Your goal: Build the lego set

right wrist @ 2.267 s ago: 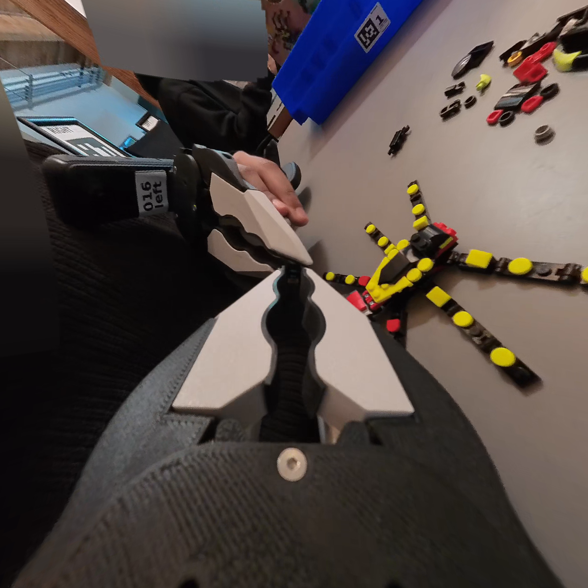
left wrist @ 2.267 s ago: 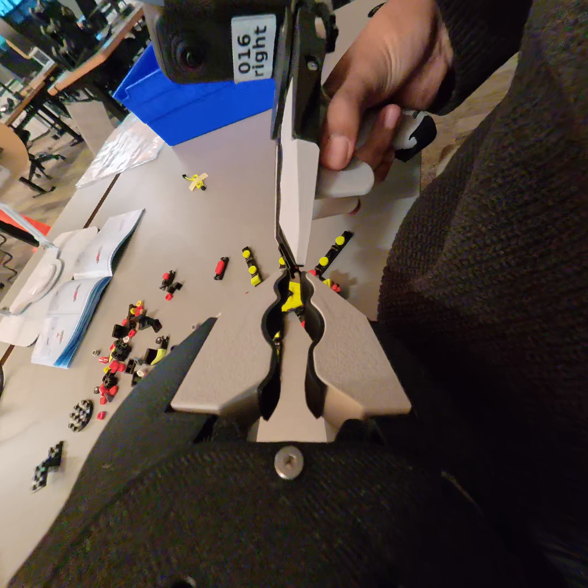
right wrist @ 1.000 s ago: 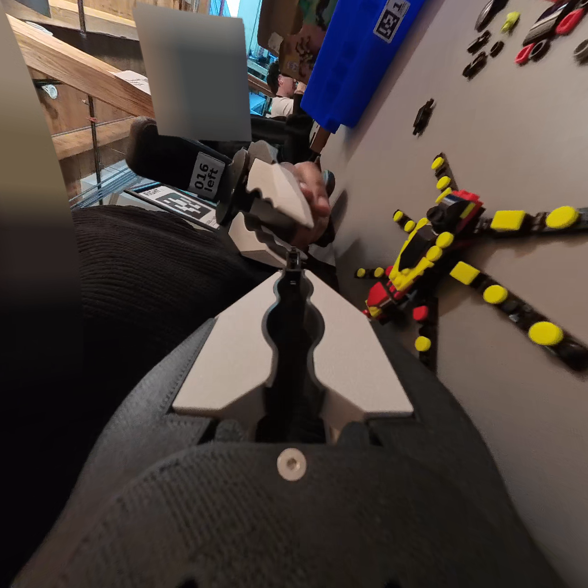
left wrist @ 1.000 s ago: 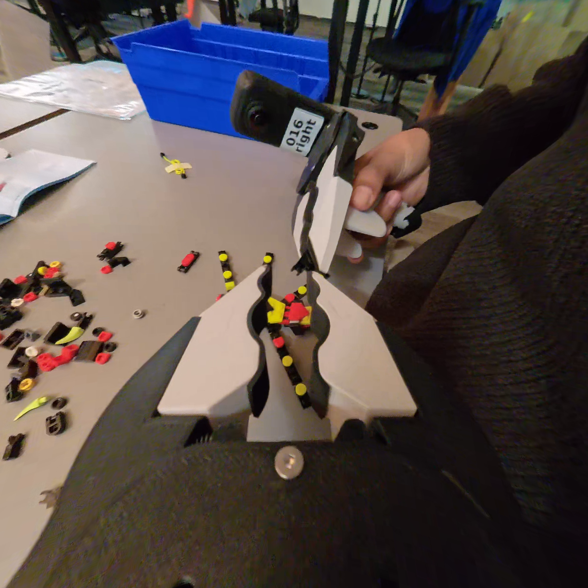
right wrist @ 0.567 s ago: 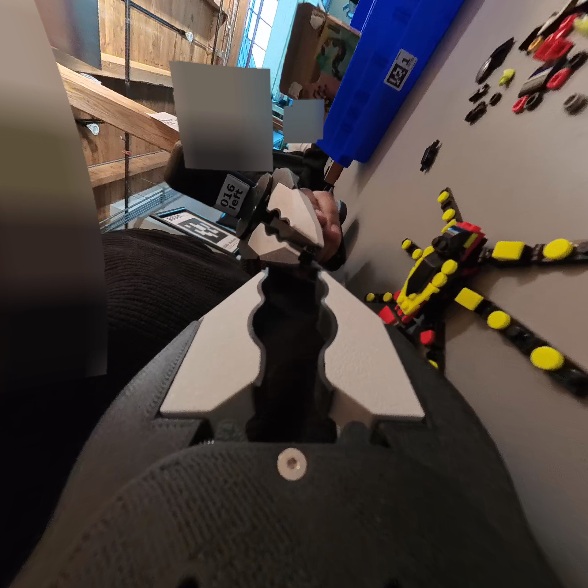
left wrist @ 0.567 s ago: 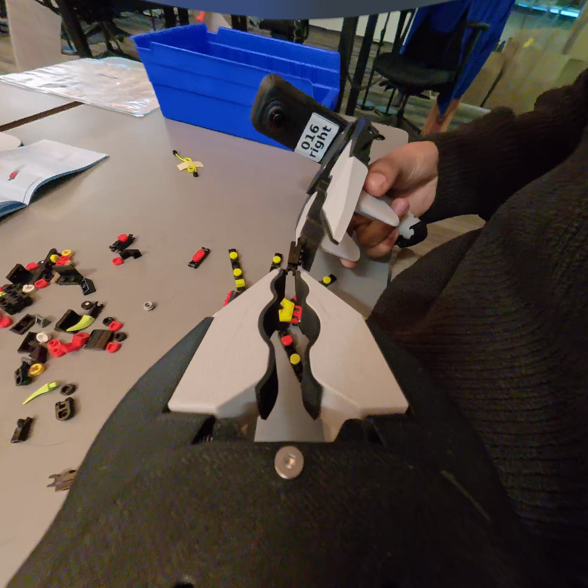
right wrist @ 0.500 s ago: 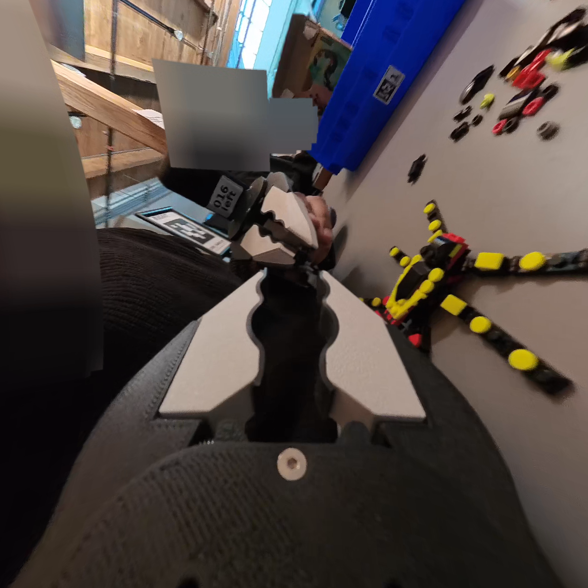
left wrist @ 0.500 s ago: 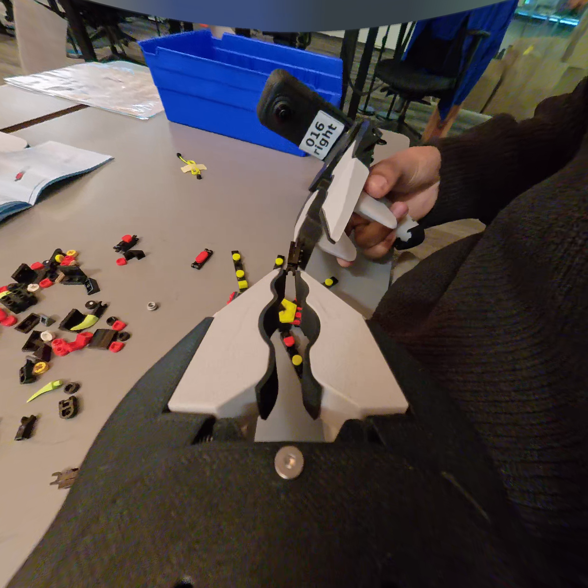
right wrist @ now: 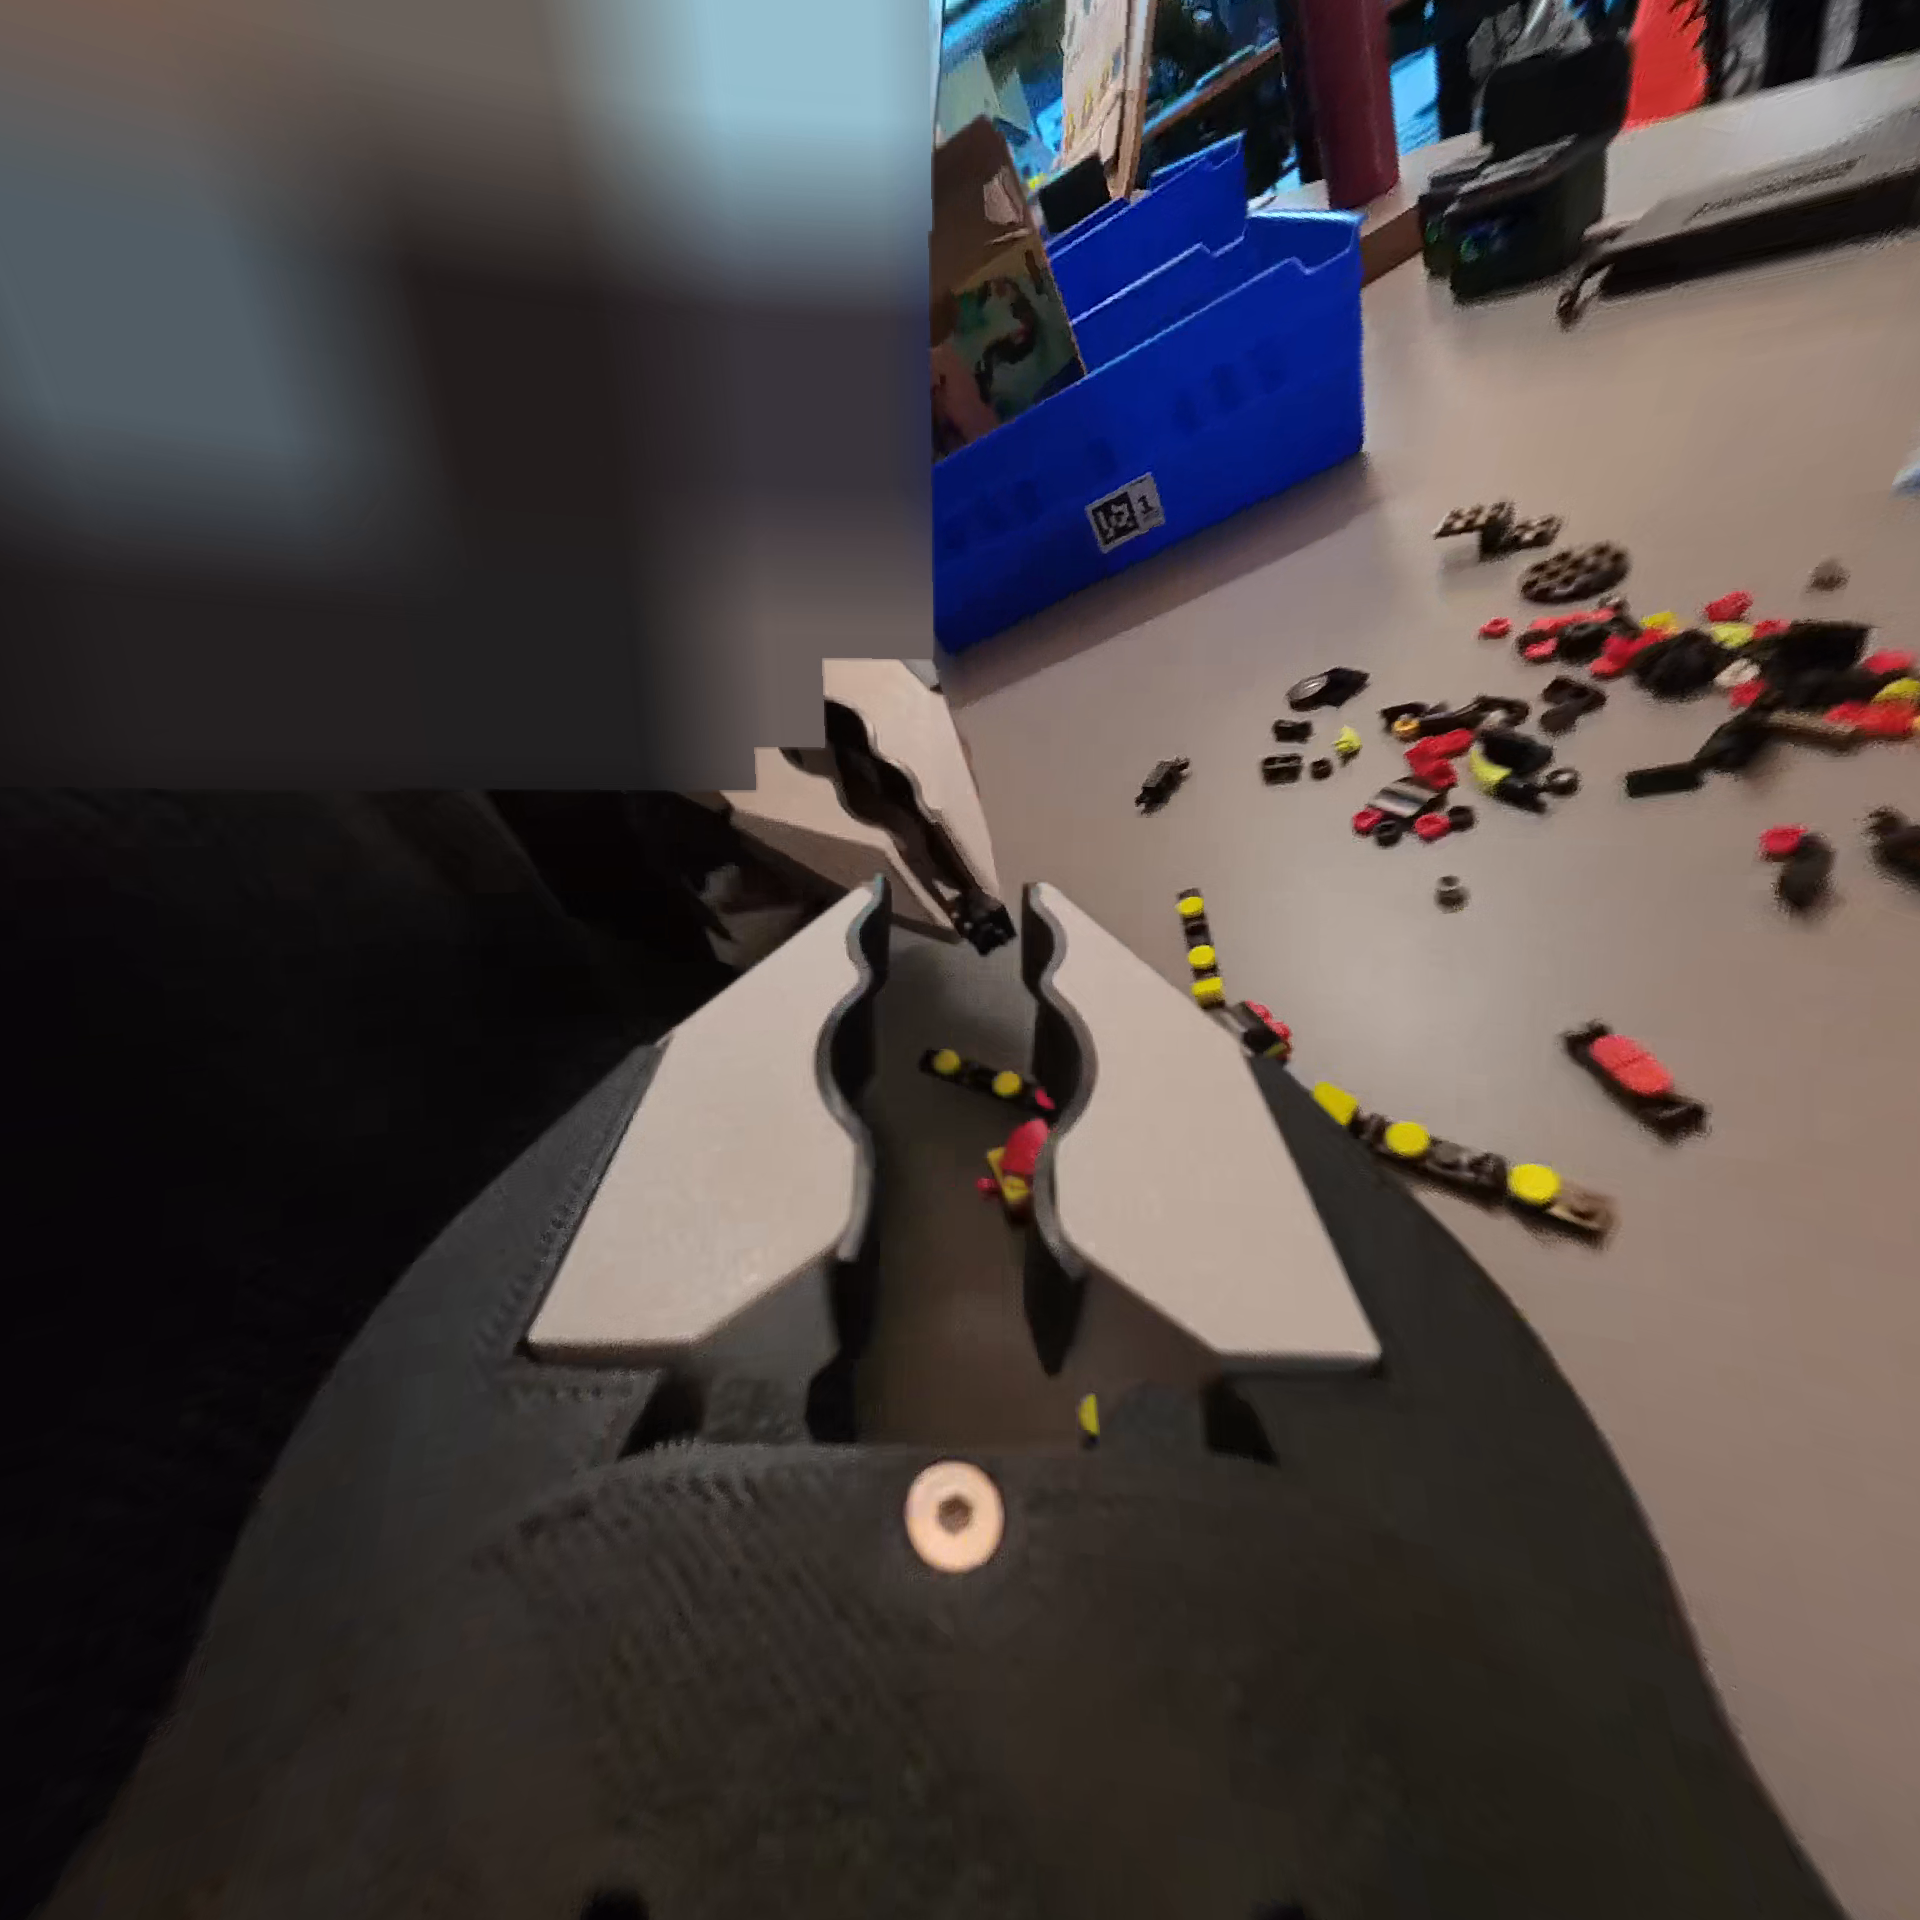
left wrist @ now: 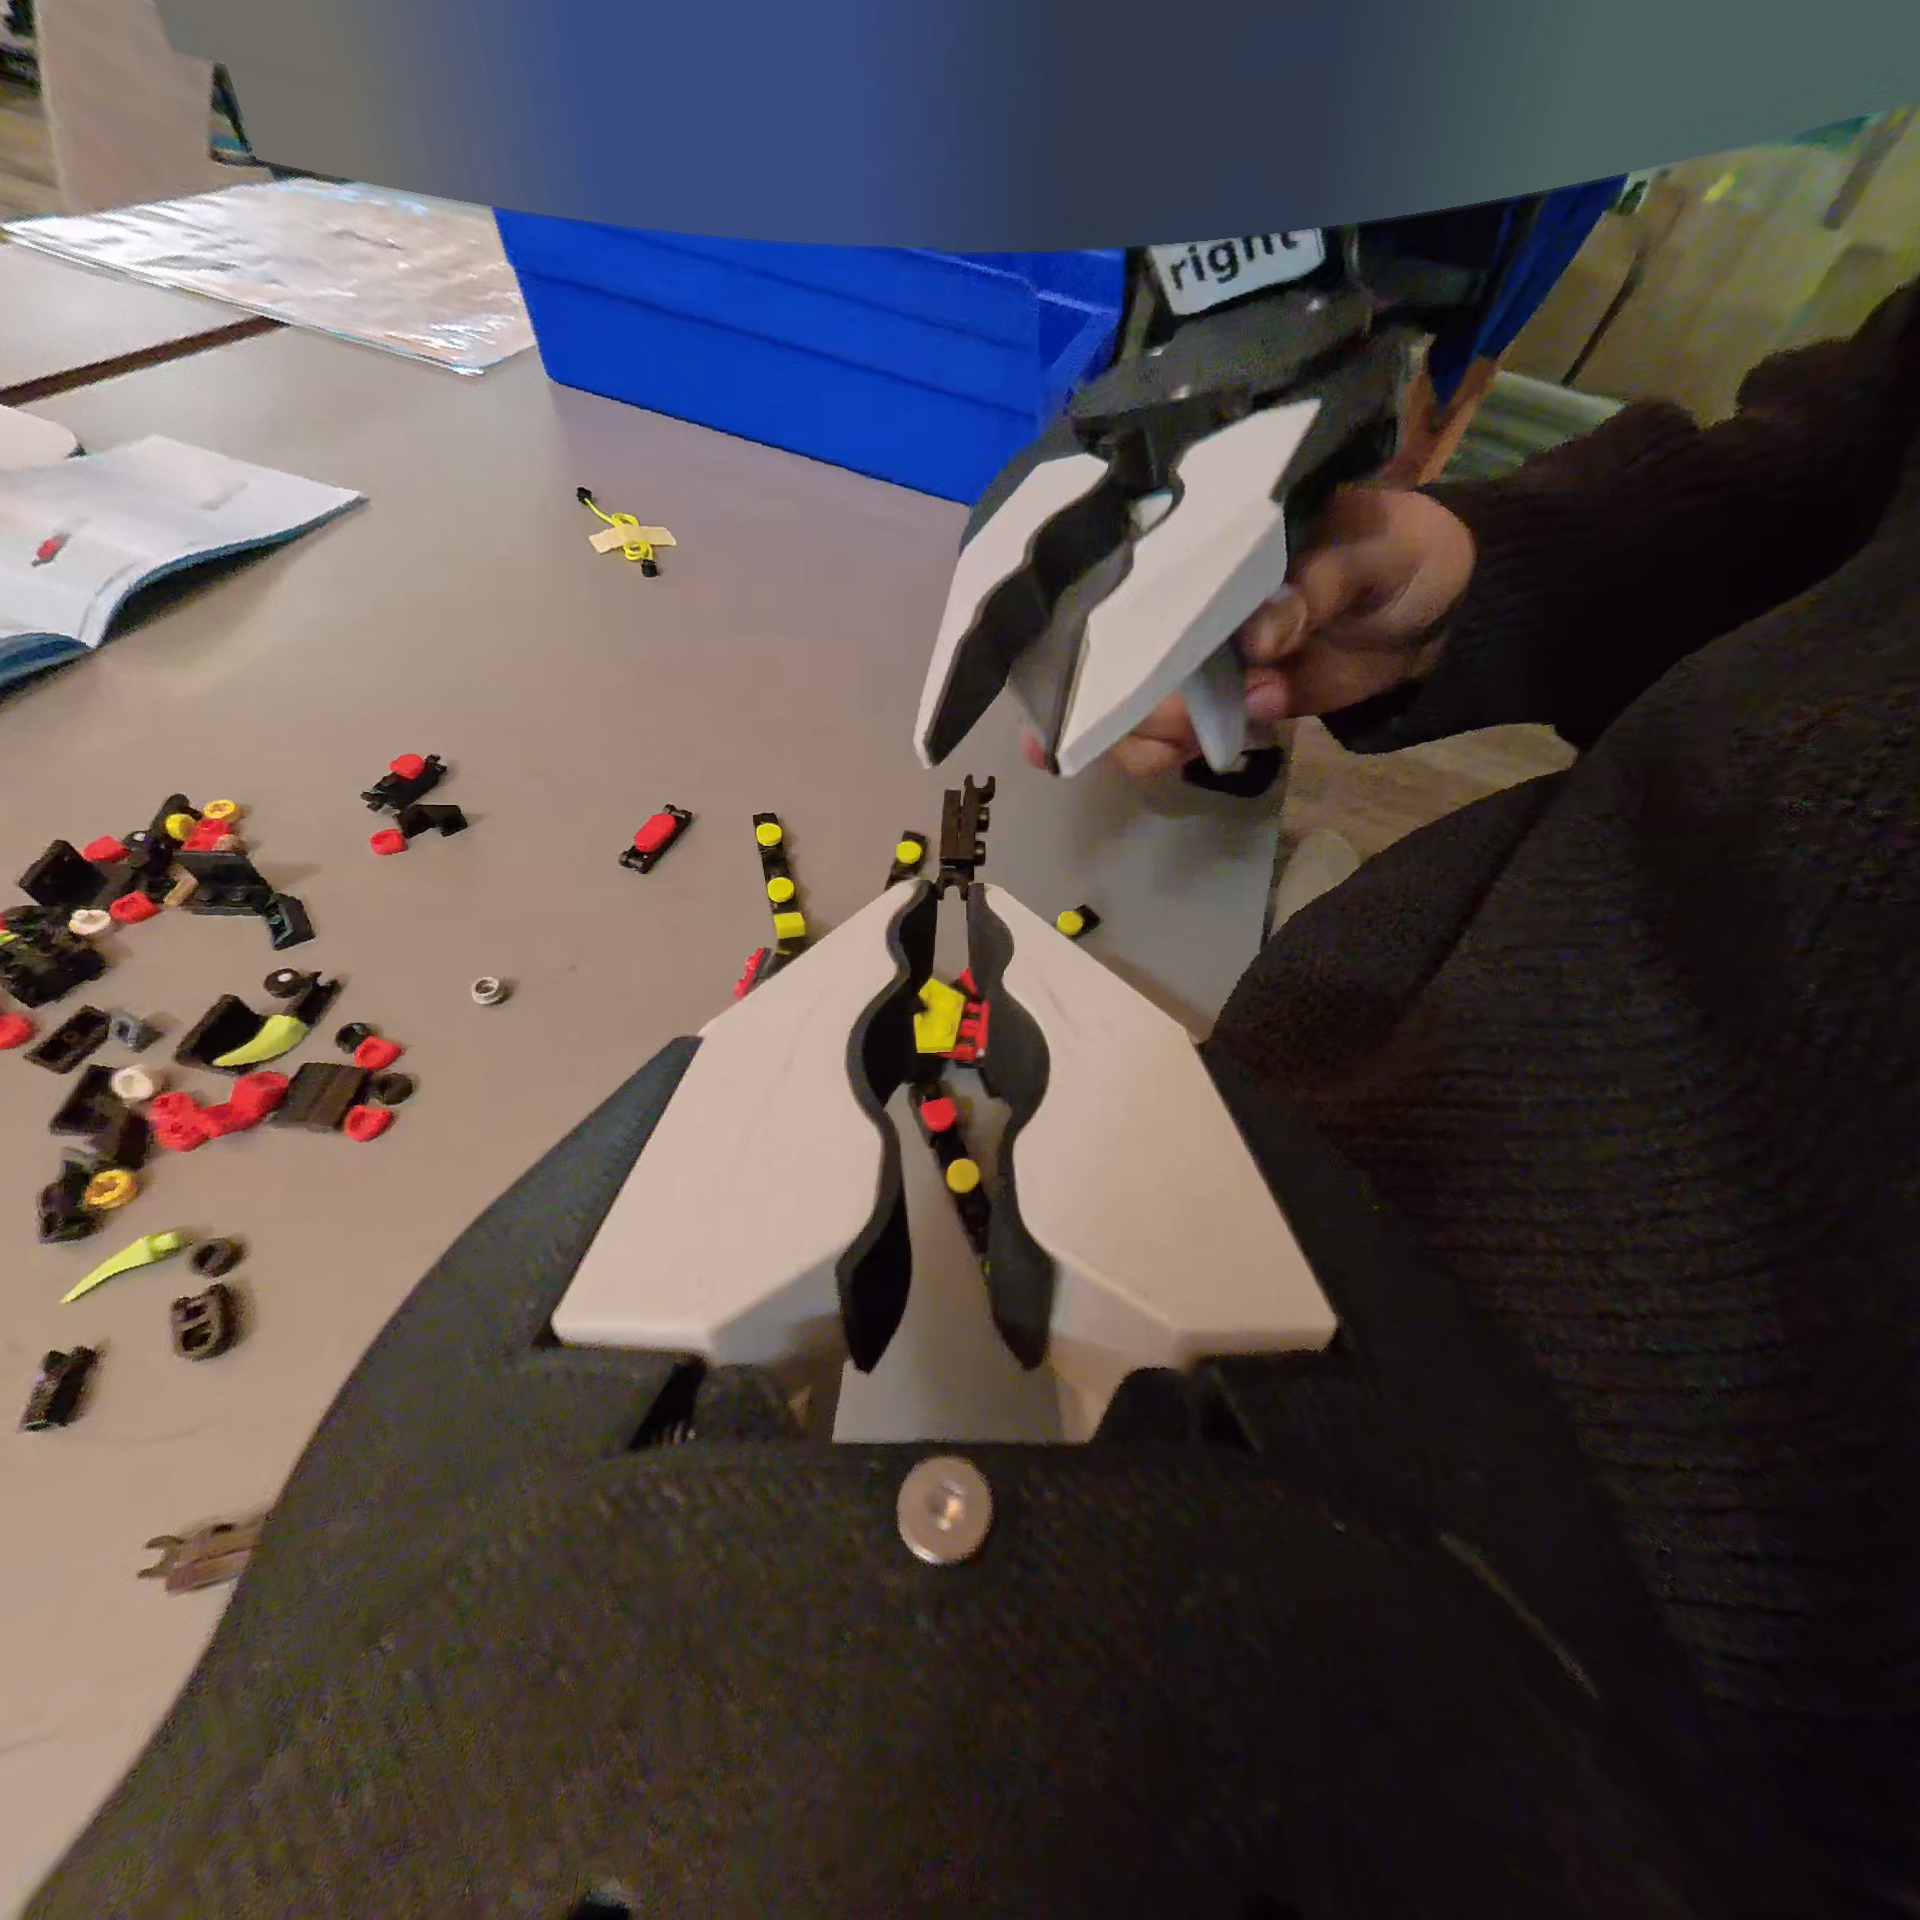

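Observation:
My left gripper (left wrist: 951, 891) is shut on a small black clip piece (left wrist: 966, 821) that sticks out past its tips. It hovers above the black, yellow and red spider-like Lego model (left wrist: 940, 1023), which lies on the grey table. My right gripper (left wrist: 992, 758) is open and empty, just above and behind the clip piece. In the right wrist view my right gripper (right wrist: 956, 899) is open, and the left gripper's fingers (right wrist: 914, 790) hold the clip piece (right wrist: 982, 925) between its tips. The model's body (right wrist: 1018, 1153) and a leg (right wrist: 1455, 1148) lie below.
Loose black, red and yellow pieces (left wrist: 156, 987) are scattered on the left of the table (left wrist: 623, 675); they also show in the right wrist view (right wrist: 1662, 675). A blue bin (left wrist: 810, 332) stands at the back. An open booklet (left wrist: 125, 540) lies far left. A dark sleeve (left wrist: 1610, 1039) fills the right.
The black clip piece passed from my right gripper to my left. The left gripper shut on it. The right gripper opened, turned and drew back upward.

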Action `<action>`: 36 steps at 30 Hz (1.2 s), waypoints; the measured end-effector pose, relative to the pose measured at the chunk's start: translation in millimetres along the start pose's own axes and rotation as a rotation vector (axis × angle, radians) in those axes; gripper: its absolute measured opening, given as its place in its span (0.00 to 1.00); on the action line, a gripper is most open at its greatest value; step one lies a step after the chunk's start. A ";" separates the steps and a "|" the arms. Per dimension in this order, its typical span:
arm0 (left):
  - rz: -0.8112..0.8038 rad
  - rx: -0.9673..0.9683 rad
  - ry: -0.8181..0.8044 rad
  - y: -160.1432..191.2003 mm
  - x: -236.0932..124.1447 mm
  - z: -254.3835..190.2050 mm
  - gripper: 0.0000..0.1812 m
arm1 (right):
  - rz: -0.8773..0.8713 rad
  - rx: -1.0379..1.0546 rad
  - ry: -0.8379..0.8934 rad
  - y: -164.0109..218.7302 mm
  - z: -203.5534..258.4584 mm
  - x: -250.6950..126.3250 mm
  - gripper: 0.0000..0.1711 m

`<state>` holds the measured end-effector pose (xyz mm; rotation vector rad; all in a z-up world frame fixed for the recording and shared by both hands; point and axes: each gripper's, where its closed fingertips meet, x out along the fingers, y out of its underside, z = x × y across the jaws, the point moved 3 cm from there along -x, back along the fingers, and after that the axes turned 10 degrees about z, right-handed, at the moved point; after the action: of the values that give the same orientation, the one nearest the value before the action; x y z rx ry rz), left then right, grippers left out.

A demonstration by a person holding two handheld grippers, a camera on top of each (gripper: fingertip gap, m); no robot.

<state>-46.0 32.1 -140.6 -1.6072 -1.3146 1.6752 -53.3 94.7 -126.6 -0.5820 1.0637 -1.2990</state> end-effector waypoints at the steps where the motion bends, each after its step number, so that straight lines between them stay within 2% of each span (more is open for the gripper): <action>1: -0.009 -0.017 0.017 -1.1 -0.9 -0.4 0.01 | 0.021 -0.049 0.029 1.7 0.4 1.1 0.14; 5: -0.050 -0.087 0.087 -5.6 -5.6 -1.6 0.01 | 0.051 -0.171 0.080 3.8 4.5 3.4 0.09; 17: -0.049 -0.114 0.139 -4.8 -6.2 -4.3 0.01 | 0.021 -0.178 0.070 0.9 5.1 0.9 0.04; 36: -0.049 -0.158 0.169 -2.1 -4.1 8.5 0.01 | 0.016 -0.051 -0.026 2.7 -7.5 5.8 0.02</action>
<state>-53.7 26.9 -138.0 -1.7486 -1.4172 1.4028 -59.0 91.4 -134.0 -0.6258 1.0813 -1.2500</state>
